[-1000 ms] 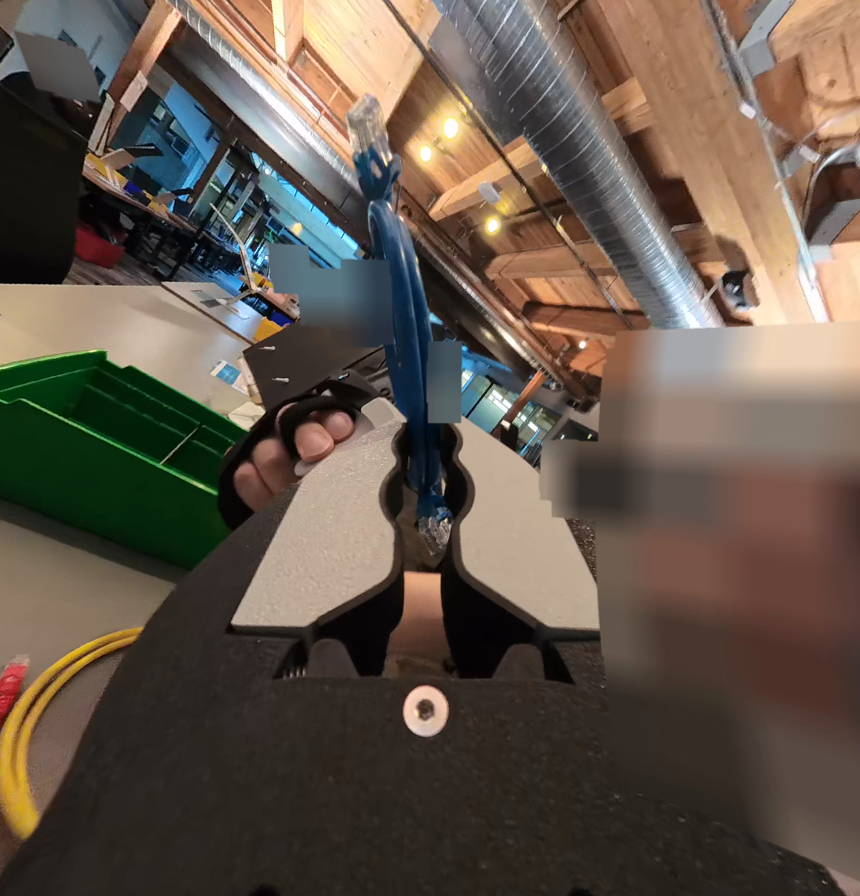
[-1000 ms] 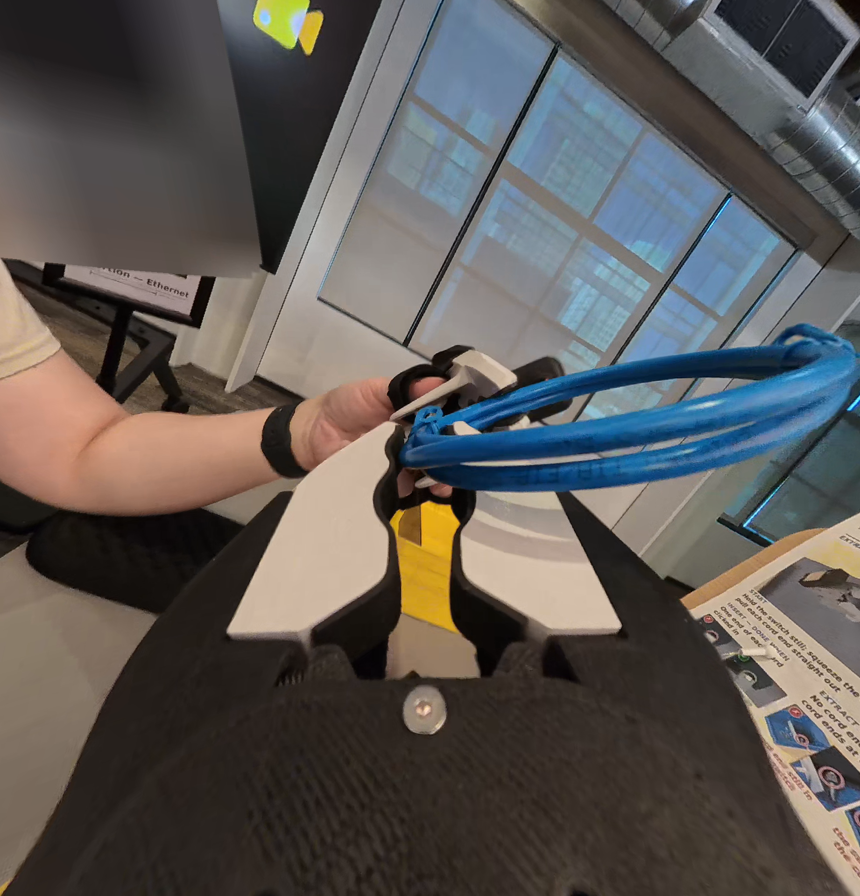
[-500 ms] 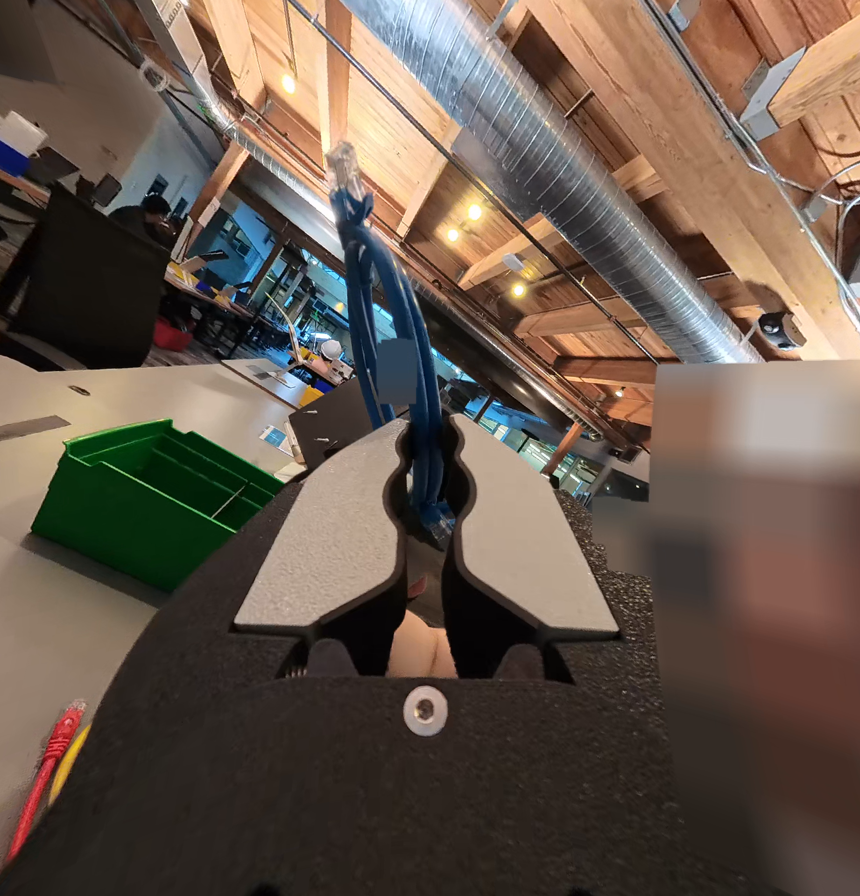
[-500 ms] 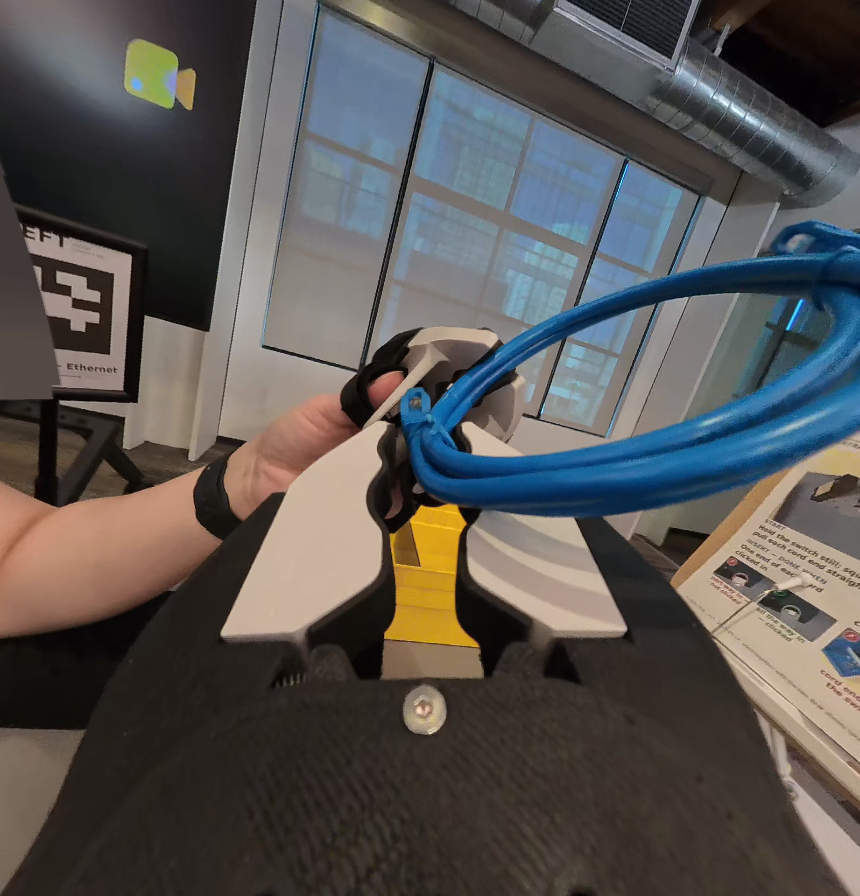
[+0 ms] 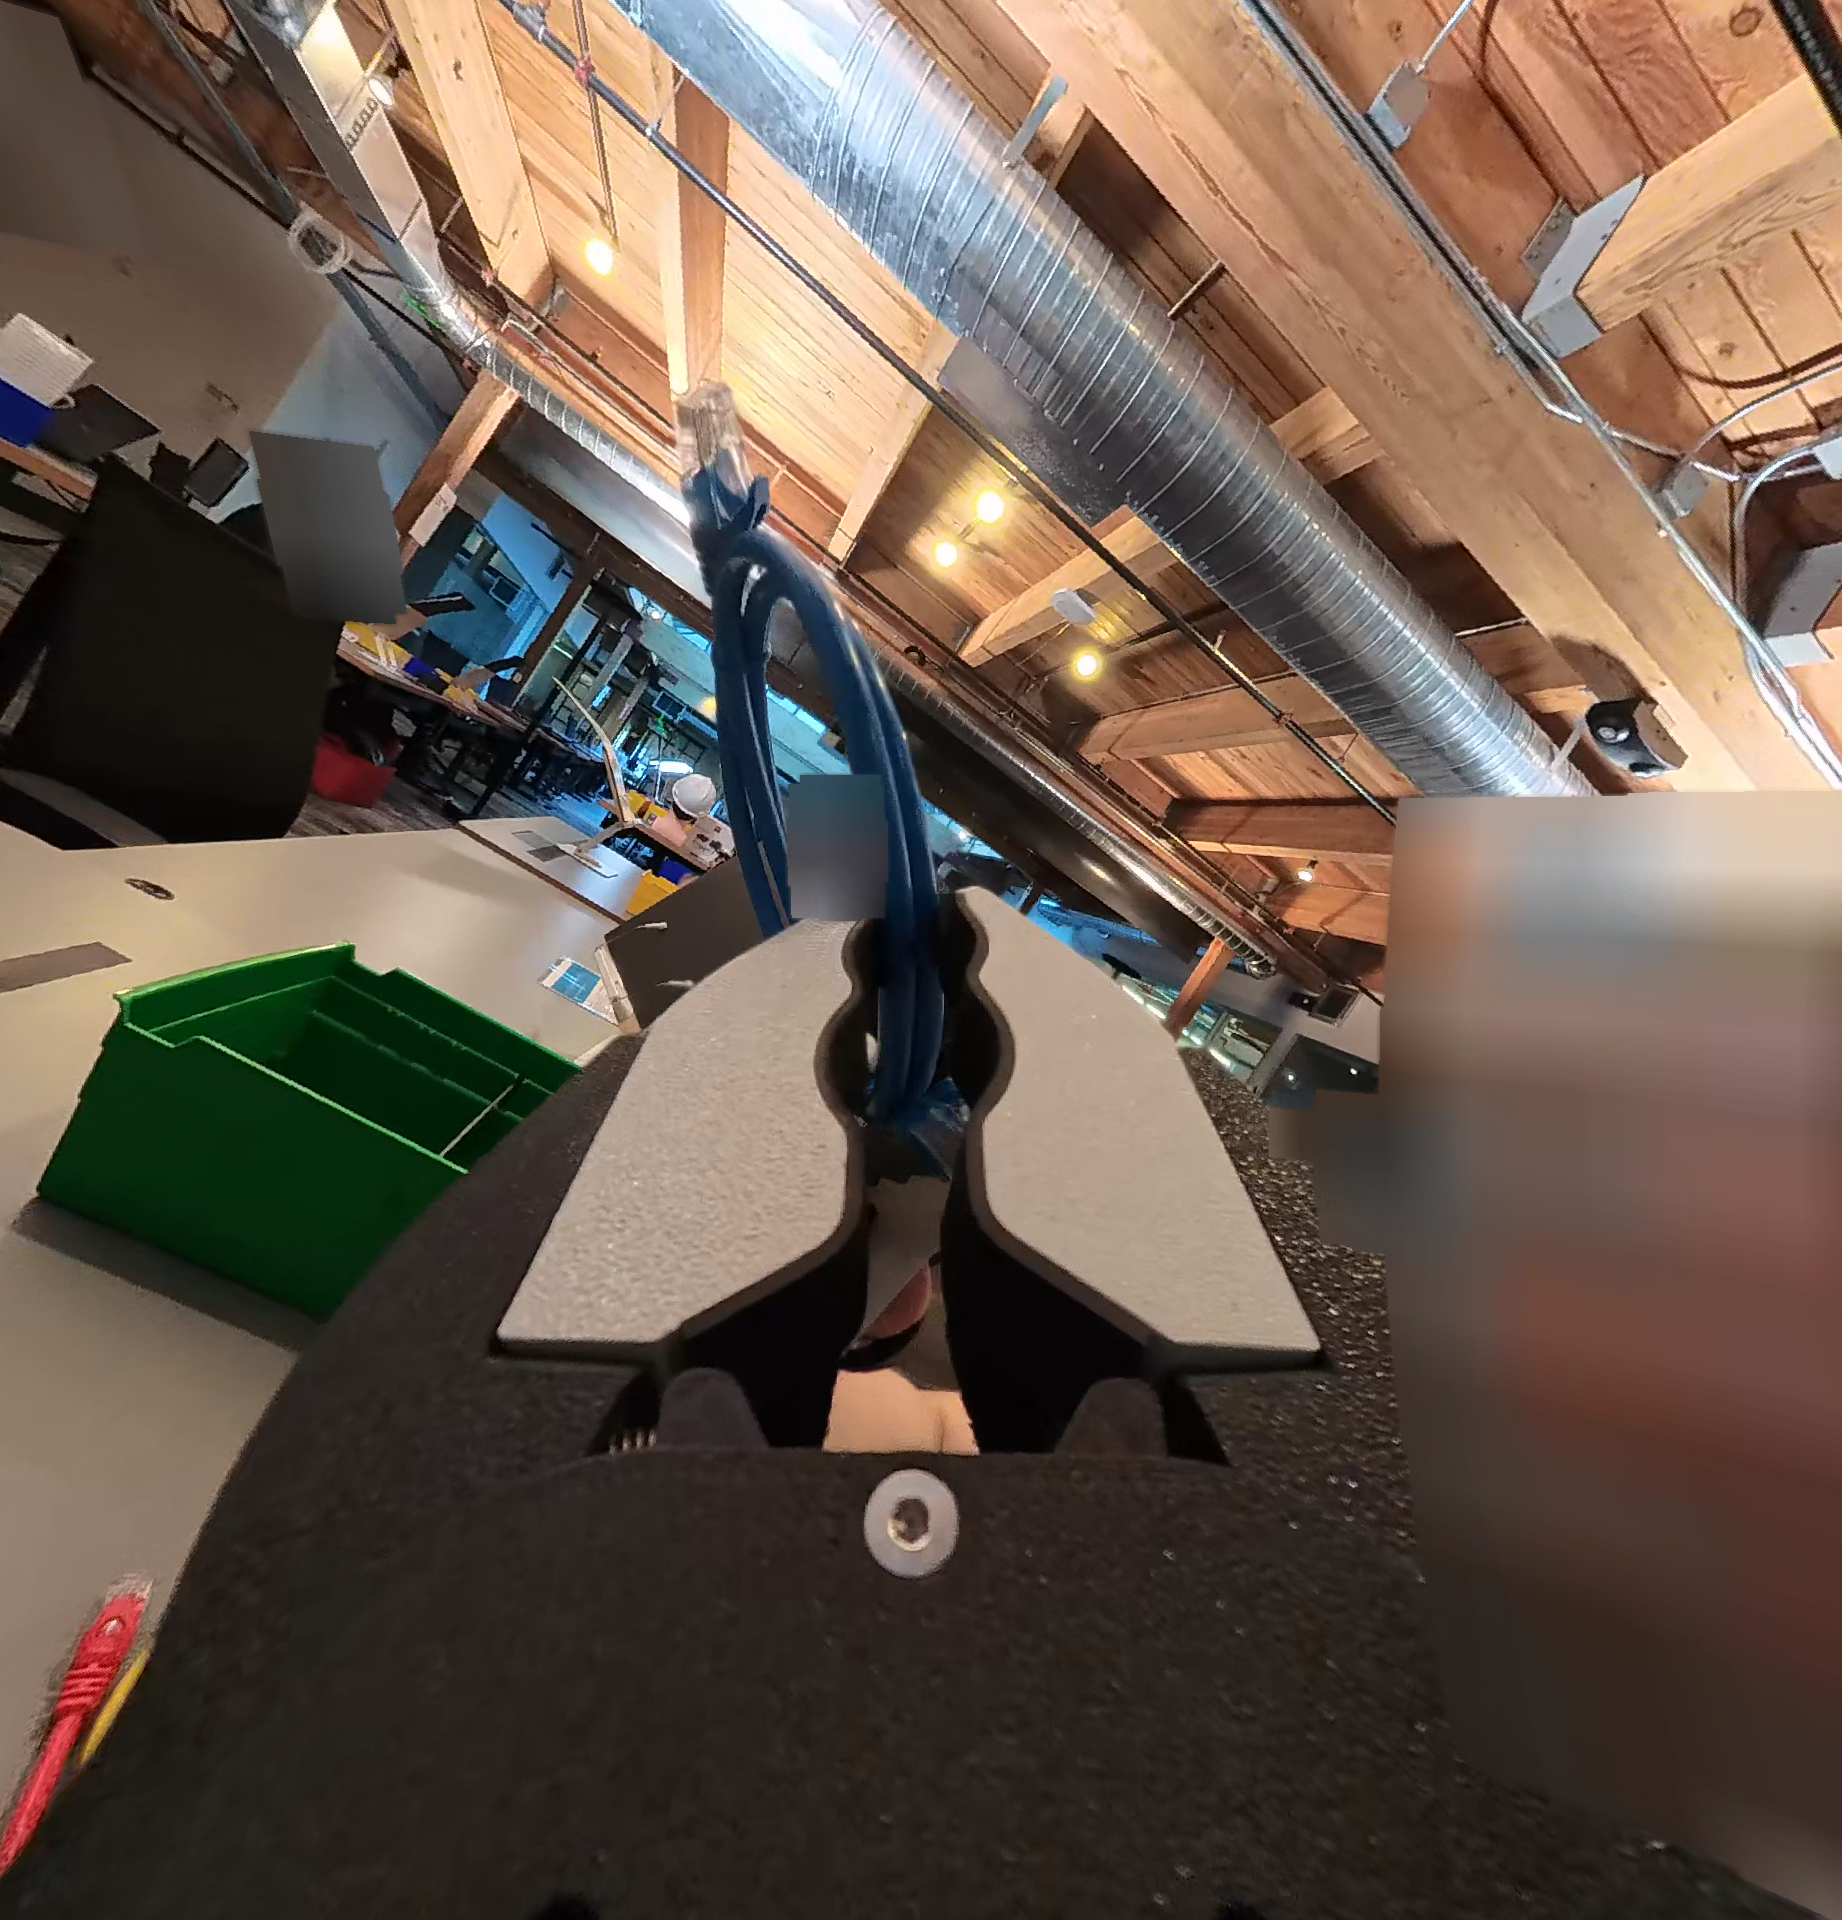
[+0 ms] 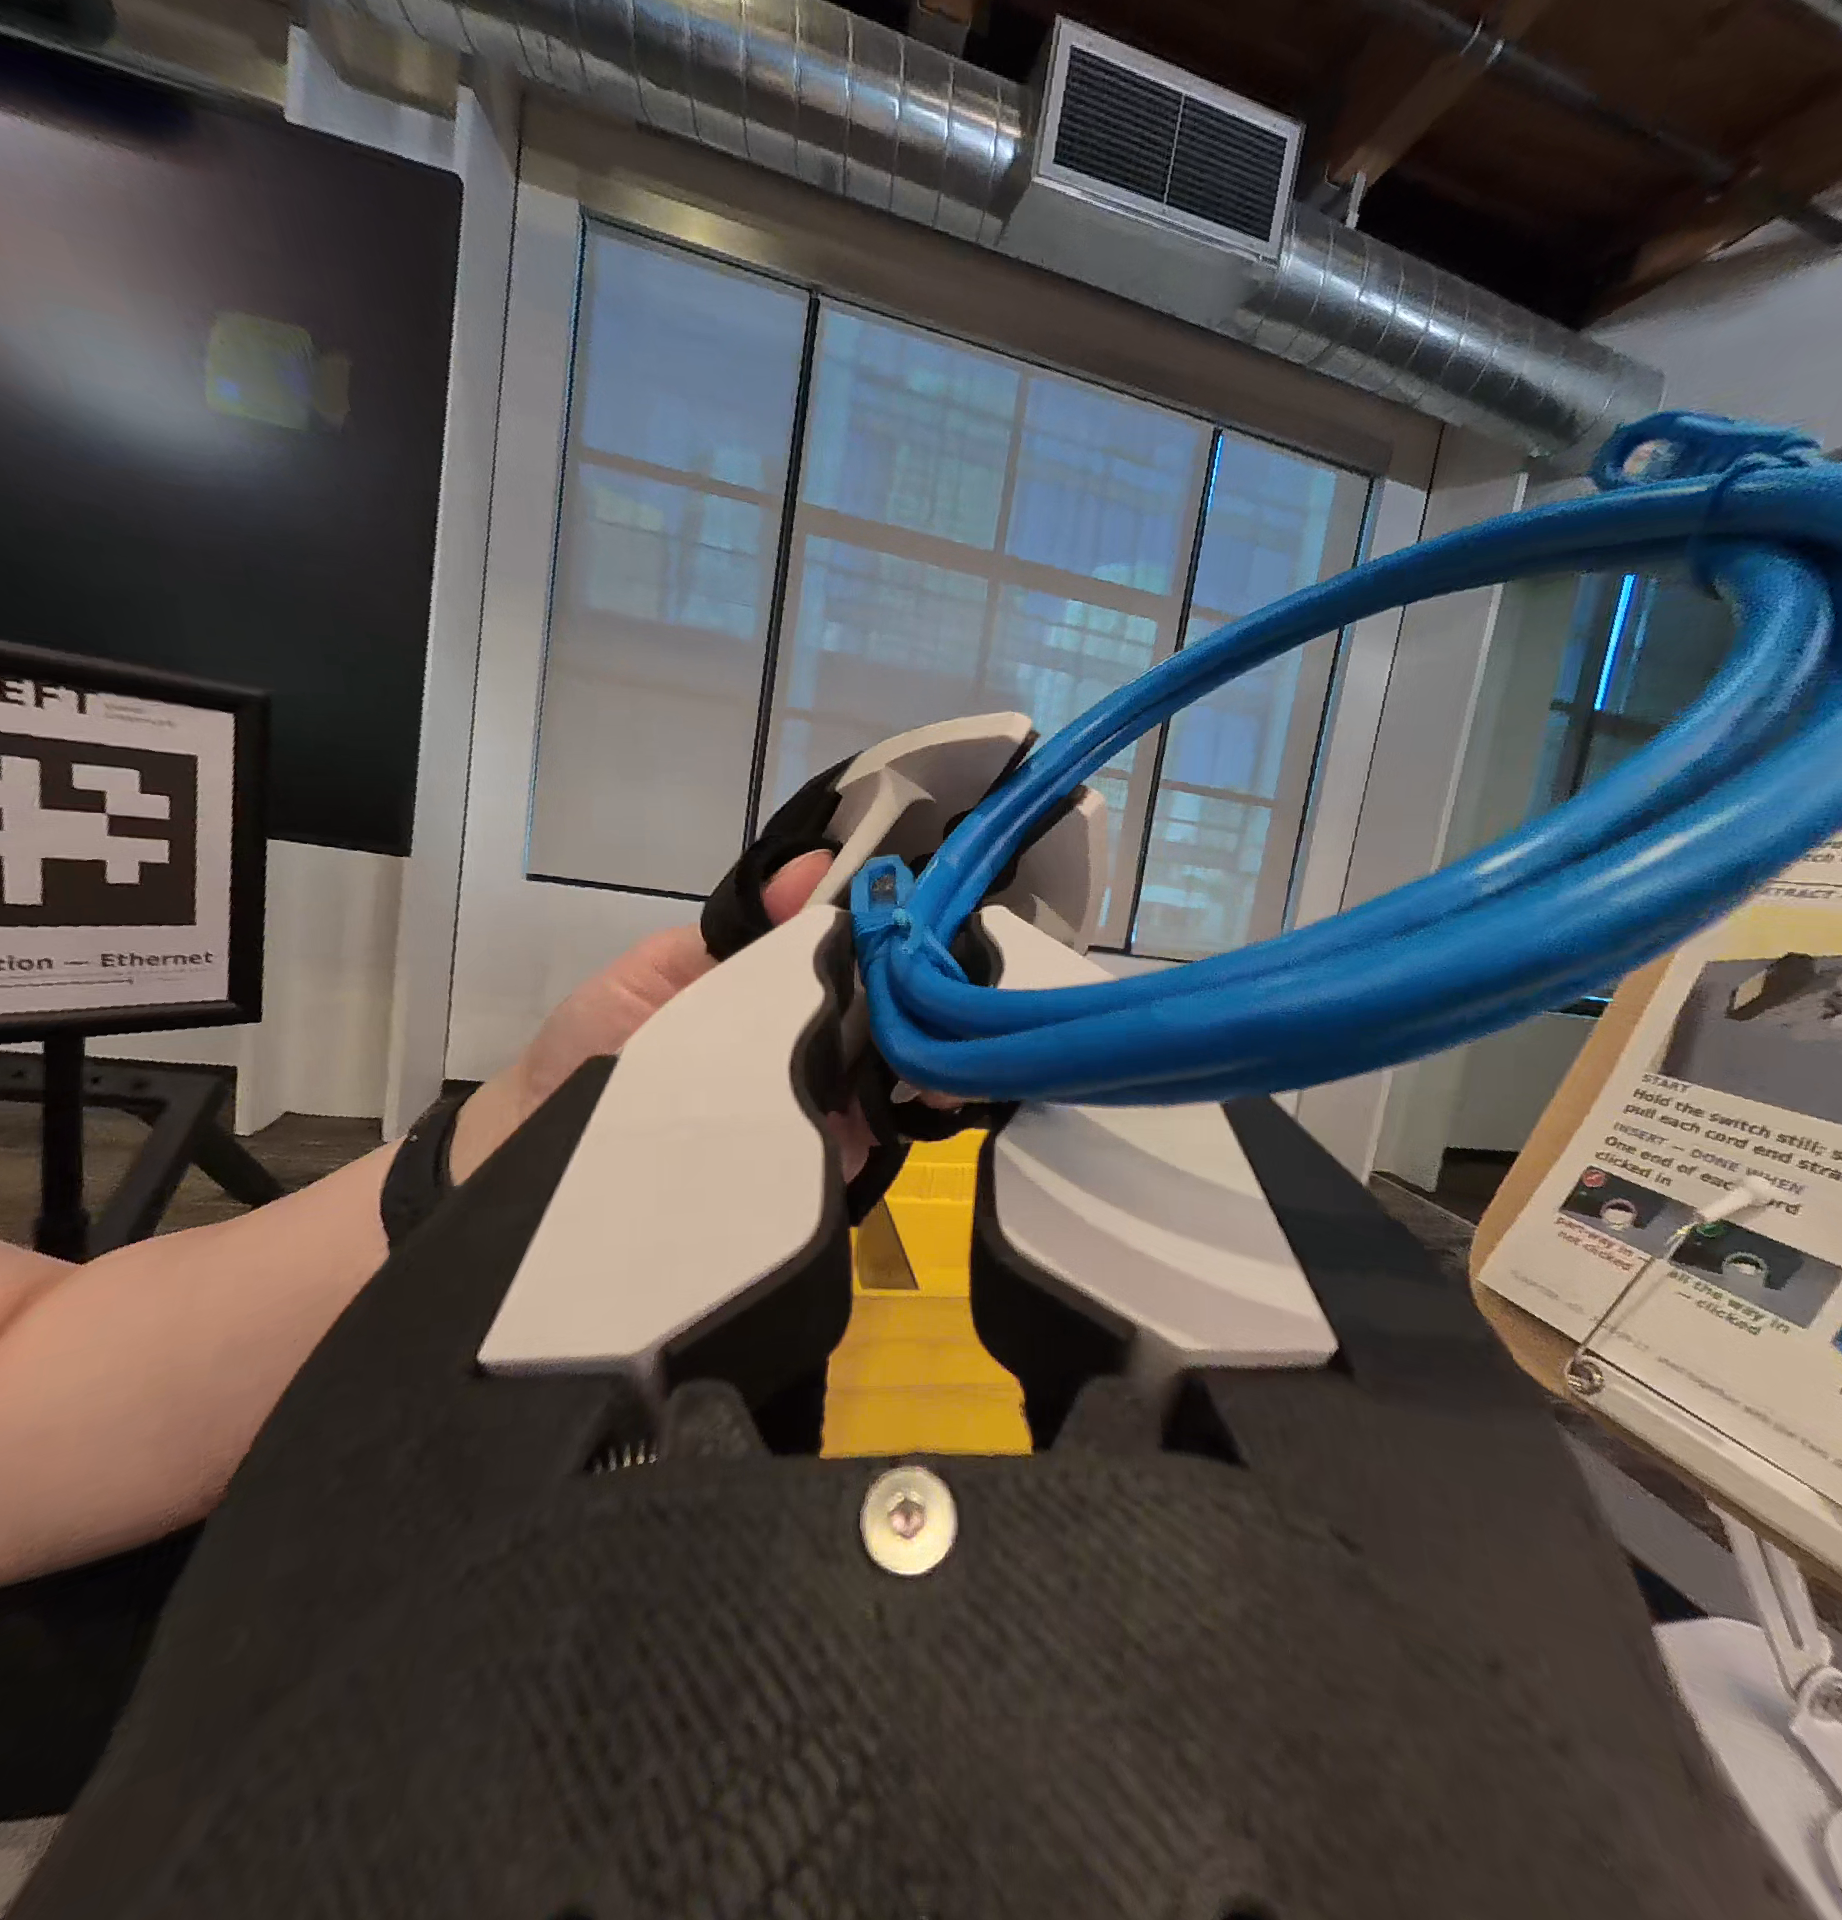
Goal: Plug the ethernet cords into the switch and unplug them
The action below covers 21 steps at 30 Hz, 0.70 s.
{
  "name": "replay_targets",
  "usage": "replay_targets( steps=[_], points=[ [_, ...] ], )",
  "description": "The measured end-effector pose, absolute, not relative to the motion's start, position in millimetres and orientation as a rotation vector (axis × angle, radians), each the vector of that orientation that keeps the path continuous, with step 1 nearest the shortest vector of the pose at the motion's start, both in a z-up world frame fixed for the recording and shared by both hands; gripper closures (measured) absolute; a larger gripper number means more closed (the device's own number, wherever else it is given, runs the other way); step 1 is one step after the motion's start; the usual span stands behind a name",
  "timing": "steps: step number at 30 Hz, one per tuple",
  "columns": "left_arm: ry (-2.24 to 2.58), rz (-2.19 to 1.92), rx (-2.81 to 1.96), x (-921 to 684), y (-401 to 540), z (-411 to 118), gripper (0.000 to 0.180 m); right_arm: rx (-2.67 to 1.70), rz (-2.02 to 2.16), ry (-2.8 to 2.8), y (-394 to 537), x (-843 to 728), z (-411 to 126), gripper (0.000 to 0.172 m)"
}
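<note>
A blue ethernet cord [image 5: 782, 675], coiled and tied into a bundle, is held in the air between both grippers. My left gripper [image 5: 909, 914] is shut on the bundle, and one clear plug [image 5: 709, 426] sticks up above it. In the right wrist view the coil [image 6: 1416, 966] loops off to the right. Its tied end [image 6: 881, 914] sits between the fingertips of my right gripper [image 6: 917, 920], which close on it. The left gripper [image 6: 948, 800] shows just behind, gripping the same bundle. No switch is in view.
A green bin [image 5: 273, 1091] stands on the grey table [image 5: 273, 894] at the left. A red cord [image 5: 75, 1704] and a yellow one [image 5: 117, 1673] lie at the bottom left. An instruction sheet [image 6: 1727, 1195] stands at the right, and a framed sign [image 6: 86, 831] at the left. Only a small space, under 4 cm, lies between the two pairs of fingers.
Both grippers swung together with the blue coil, and the coil tilted more open in the right wrist view. The right jaws narrowed a little on the tied end. The left grasp held.
</note>
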<state>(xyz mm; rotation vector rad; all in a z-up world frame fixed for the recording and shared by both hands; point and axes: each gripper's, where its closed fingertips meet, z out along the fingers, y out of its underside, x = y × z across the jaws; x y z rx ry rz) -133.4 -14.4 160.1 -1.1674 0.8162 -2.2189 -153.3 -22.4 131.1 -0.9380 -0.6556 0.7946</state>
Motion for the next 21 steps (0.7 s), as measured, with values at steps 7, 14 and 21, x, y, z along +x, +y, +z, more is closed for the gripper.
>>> replay_targets(
  steps=[7,14,21],
  points=[
    [0.879,-2.149,-1.185,-133.3,-18.0,159.3,0.168,-0.942,0.707,-0.743,-25.7,-149.5,131.0,0.153],
    [1.047,-1.9,-1.204,-148.7,-18.1,155.6,0.158,-0.865,0.73,-0.727,-40.3,-128.6,154.5,0.153],
    [1.092,-2.059,-1.237,-135.3,-36.4,150.2,0.157,-0.853,0.57,-0.792,-40.1,-126.7,150.0,0.153]
  ],
)
